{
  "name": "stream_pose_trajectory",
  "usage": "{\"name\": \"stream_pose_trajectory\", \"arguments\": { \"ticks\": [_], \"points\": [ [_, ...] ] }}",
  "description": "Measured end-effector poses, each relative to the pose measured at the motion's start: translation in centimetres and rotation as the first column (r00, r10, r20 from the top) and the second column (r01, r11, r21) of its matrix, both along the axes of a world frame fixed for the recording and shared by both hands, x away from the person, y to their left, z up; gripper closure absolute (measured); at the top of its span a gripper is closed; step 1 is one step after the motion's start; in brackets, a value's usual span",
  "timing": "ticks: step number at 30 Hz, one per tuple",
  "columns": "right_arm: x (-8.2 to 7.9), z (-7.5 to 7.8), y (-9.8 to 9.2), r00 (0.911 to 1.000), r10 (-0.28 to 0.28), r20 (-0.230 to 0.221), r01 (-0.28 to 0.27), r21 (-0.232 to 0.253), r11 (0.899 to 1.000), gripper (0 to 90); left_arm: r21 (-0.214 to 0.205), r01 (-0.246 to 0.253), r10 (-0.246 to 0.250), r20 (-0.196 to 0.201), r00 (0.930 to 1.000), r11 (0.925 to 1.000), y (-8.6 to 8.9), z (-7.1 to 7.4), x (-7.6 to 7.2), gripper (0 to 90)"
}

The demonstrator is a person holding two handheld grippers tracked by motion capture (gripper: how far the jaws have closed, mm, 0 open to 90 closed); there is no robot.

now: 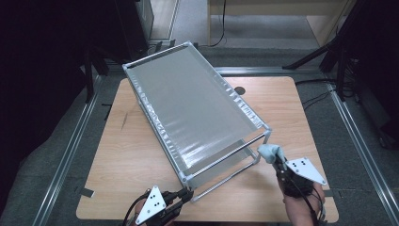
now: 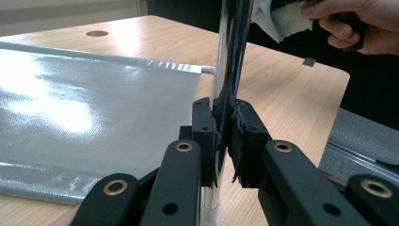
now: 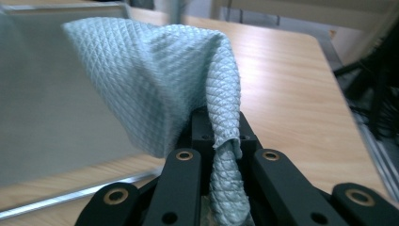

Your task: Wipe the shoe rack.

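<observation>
Cloth (image 3: 155,80), pale blue-green with a quilted diamond weave, hangs pinched between the fingers of the right gripper (image 1: 281,164), which are clamped together on a bunched fold of it. Most of the cloth billows loose above and ahead of the fingertips, so it looks soft, light and floppy; it bends wherever it is pushed and likely needs a firm pinch on a thick fold, as now, to keep from slipping out.

Just past those fingers stands the near right corner of a metal rack (image 1: 197,113), with a grey fabric shelf (image 2: 89,103) stretched across its frame, resting at an angle on a wooden table (image 1: 136,155). The left gripper (image 1: 187,195) has its fingers clamped on the rack's shiny upright post (image 2: 230,61) at the near left corner, low on the post. The post looks stiff, smooth and slippery; the rack seems light but bulky, so holding a corner post is probably the steadiest grip while the cloth wipes the frame.
</observation>
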State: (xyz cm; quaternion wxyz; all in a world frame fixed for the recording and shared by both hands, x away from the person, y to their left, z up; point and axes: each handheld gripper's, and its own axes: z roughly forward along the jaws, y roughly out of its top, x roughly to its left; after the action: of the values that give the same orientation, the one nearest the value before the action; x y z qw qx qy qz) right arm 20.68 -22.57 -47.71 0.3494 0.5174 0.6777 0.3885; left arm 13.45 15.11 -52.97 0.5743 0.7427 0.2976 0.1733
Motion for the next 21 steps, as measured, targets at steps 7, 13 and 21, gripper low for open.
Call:
{"name": "stream_pose_trajectory", "arguments": {
  "ticks": [7, 13, 21],
  "points": [
    [0.6, -1.7, -5.0, 0.9822, -0.152, -0.110, 0.161, 0.072, 0.984, 85.4, 0.002, 0.001, -0.001, 0.000, 1.0000, 1.0000, 0.0, 0.0, 0.0, 82.3],
    [1.4, -4.0, -5.8, 0.9581, -0.213, -0.192, 0.219, 0.011, 0.976, 85.4, 0.005, 0.001, -0.001, 0.001, 1.0000, 1.0000, 0.0, 0.0, 0.0, 82.2],
    [0.7, -2.4, -5.2, 0.9859, -0.138, -0.094, 0.146, 0.091, 0.985, 52.7, 0.002, -0.010, 0.010, -0.004, 0.9999, 0.9999, 0.3, 0.1, 0.2, 82.2]
  ]
}}
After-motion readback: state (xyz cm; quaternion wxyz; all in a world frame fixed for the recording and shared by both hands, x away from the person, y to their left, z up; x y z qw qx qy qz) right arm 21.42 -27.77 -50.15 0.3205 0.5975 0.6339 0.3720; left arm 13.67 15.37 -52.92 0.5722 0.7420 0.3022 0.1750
